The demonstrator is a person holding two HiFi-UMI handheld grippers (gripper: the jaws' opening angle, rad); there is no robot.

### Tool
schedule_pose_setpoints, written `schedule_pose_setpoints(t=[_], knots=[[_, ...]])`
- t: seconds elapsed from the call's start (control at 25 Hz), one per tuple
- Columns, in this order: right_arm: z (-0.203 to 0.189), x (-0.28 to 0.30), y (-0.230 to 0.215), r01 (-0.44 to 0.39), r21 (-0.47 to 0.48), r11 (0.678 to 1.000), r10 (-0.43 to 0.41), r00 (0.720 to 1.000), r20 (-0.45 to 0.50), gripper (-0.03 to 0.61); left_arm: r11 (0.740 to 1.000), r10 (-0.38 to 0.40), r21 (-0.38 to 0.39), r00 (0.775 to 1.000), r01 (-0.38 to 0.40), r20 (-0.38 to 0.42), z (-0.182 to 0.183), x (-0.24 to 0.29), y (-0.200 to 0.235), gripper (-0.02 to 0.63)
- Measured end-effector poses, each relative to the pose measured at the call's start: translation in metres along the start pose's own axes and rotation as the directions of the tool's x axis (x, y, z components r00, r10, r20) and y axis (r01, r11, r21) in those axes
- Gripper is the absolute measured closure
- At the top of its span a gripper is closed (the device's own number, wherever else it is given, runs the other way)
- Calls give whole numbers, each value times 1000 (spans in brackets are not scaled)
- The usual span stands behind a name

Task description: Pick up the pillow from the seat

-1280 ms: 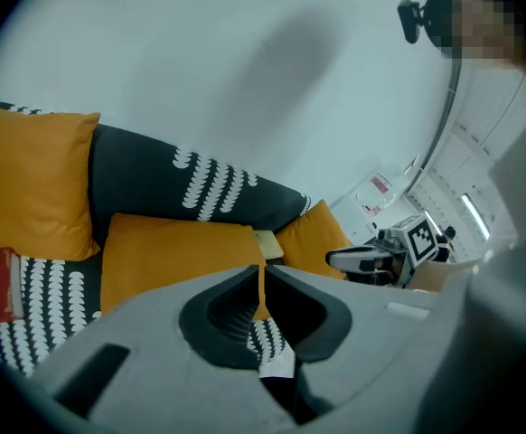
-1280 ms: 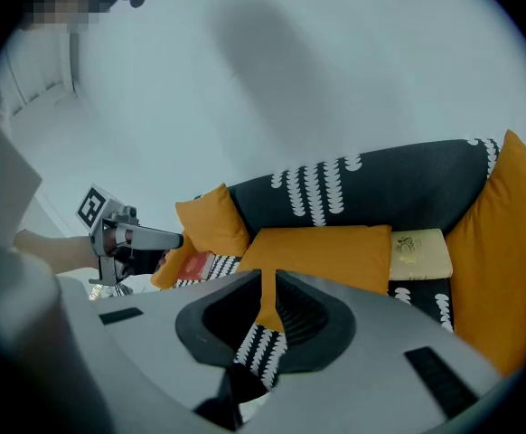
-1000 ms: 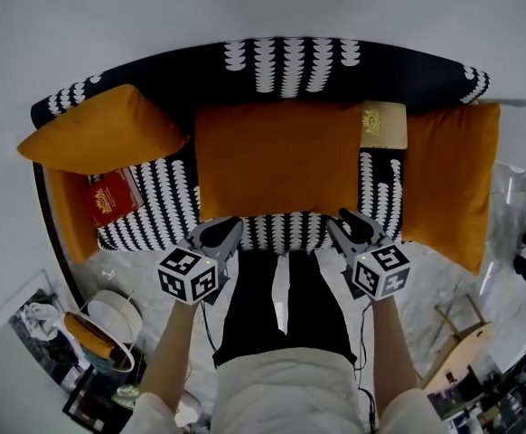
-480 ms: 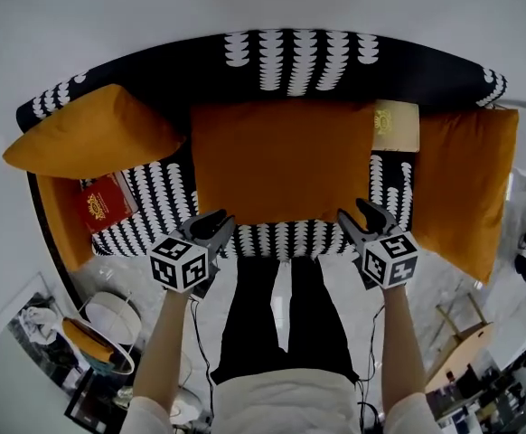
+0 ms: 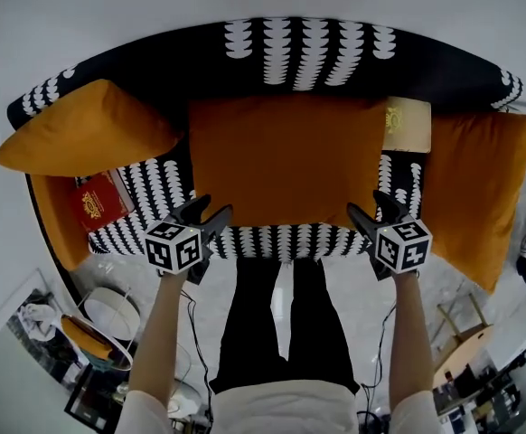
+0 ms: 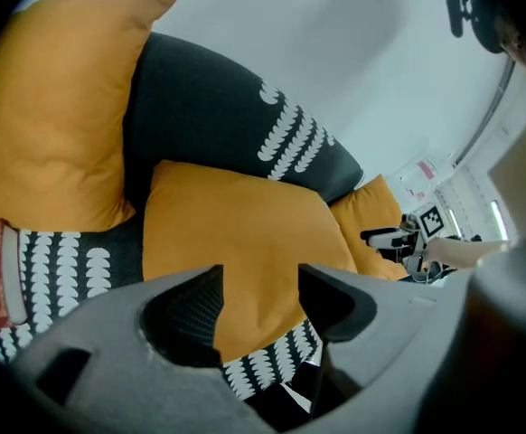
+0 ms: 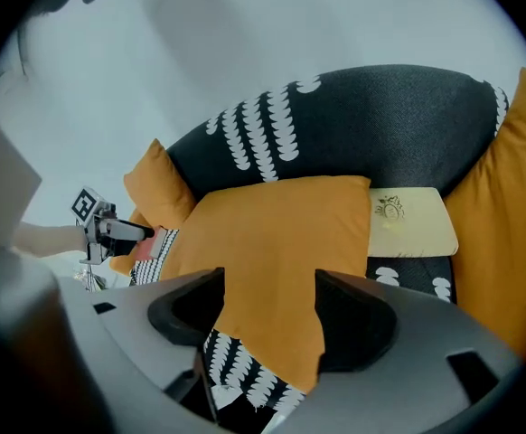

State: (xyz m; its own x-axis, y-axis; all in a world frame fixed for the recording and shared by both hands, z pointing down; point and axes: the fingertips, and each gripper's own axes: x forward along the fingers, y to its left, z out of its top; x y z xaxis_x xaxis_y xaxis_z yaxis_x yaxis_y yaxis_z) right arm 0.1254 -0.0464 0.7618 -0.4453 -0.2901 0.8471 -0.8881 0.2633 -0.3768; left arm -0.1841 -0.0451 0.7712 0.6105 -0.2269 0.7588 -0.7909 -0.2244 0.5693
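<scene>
Orange pillow [image 5: 286, 156], judged soft and light, is best pinched at its front corners, each framed untouched between just-opened jaws of left gripper [image 5: 211, 209] and right gripper [image 5: 367, 206].

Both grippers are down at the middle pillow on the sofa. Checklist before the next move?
1. Left gripper jaws apart: ok; just been opening, front corner of the pillow shows between them, not pinched.
2. Right gripper jaws apart: ok; just been opening, other front corner between them, not pinched.
3. Top of pillow bare: ok.
4. Red box clear of pillow: ok, apart at left.
5. Cream box clear of pillow: cannot tell; it abuts the back corner.
</scene>
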Motion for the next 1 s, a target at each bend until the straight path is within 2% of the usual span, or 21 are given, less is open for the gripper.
schedule_pose_setpoints(t=[0.12, 0.28, 0.44, 0.72, 1.0], knots=[[-5, 2, -25, 6, 36, 999, -6, 1000, -12, 299, 1000, 24, -12, 1000, -24, -11, 3, 14, 5, 320], [-3, 17, -15, 2, 50, 999, -2, 1000, 2, 272, 999, 1, -49, 999, -3, -43, -2, 4, 31, 253], [3, 24, -29, 13, 67, 998, -14, 1000, 22, 239, 999, 6, -52, 997, -10, -71, -2, 11, 45, 205], [4, 48, -43, 0, 135, 991, -4, 1000, 29, 210, 990, 62, -125, 995, -72, -84, -13, 27, 83, 170], [-6, 63, -52, 12, 114, 993, -12, 1000, 3, 195, 982, 84, -157, 989, -102, -118, -25, 40, 107, 146]])
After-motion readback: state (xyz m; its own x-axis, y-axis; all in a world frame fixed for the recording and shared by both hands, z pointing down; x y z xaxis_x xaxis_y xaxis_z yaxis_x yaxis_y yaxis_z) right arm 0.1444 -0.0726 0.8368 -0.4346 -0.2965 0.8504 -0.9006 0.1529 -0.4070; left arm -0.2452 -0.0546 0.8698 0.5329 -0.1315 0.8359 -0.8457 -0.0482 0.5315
